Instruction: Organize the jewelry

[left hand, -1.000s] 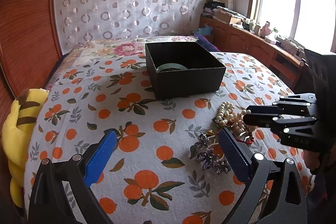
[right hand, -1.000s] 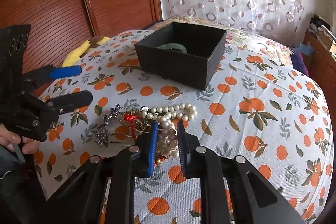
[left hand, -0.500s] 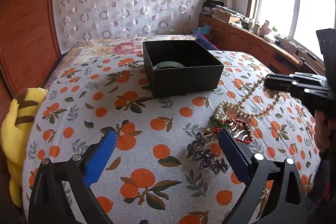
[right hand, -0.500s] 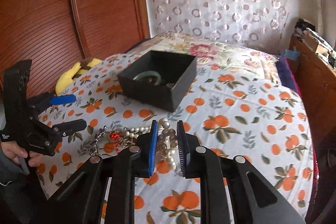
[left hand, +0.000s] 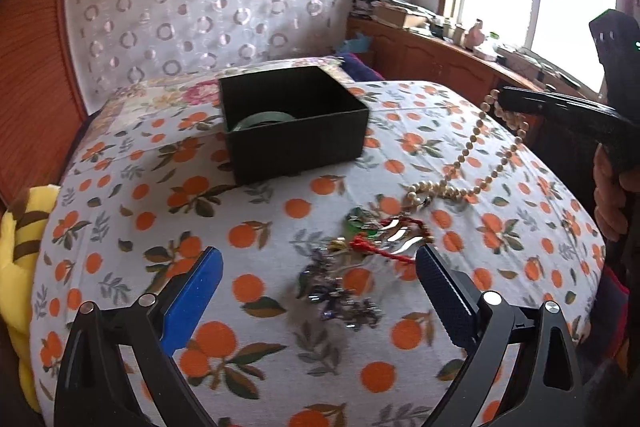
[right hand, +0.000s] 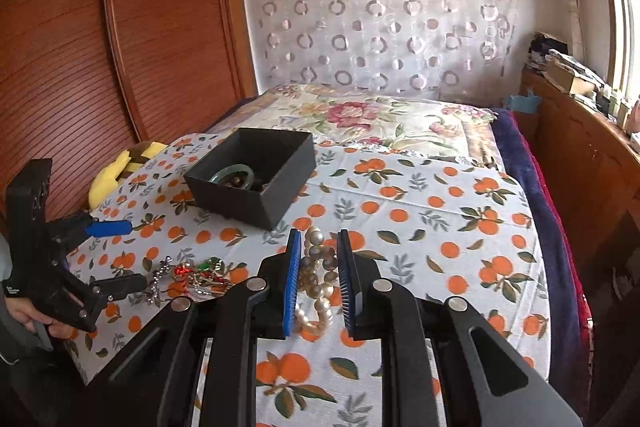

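Right gripper (right hand: 318,281) pinches one pearl necklace (right hand: 316,279) between its pads; the strand trails down to the bedspread (left hand: 120,227). Left gripper (left hand: 320,291), jaws wide and closing, holds nothing; one tangled jewelry pile (left hand: 356,267) lies between its fingers. One black box (left hand: 296,143), far, contains one green bangle (left hand: 264,118).

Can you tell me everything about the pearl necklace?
The pearl necklace is a long string of round, shiny cream beads. The right gripper is shut on one end and holds it up in the air, so two strands hang down slanting. The other end rests in a little heap on the orange-print bedspread, right beside a tangle of red, green and silvery jewelry. It is not in the black box yet.
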{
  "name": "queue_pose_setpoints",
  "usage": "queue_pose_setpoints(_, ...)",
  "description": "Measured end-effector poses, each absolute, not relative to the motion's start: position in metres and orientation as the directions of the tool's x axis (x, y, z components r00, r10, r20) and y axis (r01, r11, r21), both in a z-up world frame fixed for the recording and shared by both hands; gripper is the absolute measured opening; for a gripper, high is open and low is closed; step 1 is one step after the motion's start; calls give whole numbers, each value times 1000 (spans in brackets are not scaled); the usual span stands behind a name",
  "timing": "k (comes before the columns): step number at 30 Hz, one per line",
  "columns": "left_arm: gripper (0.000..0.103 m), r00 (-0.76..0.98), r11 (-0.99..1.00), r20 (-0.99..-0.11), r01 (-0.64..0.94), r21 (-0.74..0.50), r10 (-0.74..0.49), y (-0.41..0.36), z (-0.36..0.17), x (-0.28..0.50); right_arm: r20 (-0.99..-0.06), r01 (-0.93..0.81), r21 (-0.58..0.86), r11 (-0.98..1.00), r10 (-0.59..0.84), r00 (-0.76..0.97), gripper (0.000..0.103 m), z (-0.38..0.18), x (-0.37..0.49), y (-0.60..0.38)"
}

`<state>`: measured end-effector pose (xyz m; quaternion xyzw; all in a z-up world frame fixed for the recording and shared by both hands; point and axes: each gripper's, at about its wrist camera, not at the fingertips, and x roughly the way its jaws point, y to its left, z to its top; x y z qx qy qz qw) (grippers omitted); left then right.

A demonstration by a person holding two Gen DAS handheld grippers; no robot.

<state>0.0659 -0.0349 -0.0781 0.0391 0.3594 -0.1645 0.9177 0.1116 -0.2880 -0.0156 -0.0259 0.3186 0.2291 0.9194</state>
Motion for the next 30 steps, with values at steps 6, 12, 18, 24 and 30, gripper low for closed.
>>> queue_pose_setpoints(6, 65, 649, 925, -693, 374, -68, -314, -50, -82, 74, -619, -435, 110, 894, 404, 674, 20, -29, 111, -290)
queue_pose_setpoints(12, 43, 619, 916, -719, 398, -59, -315, -62, -90, 85, -633, -444, 121, 888, 414, 654, 20, -41, 109, -284)
queue_pose_setpoints(18, 29, 604, 916, -734, 398, -61, -311, -65, -97, 91, -636, -452, 133, 882, 425, 644, 20, -45, 109, -280)
queue_pose_setpoints(24, 8, 612, 913, -734, 407, -28, -295, -70, -97, 90, -641, -460, 136, 877, 432, 635, 20, -49, 108, -276)
queue_pose_setpoints(30, 7, 639, 911, -702, 410, -35, -314, -71, -80, 90, -642, -469, 139, 872, 440, 628, 20, -50, 108, -271)
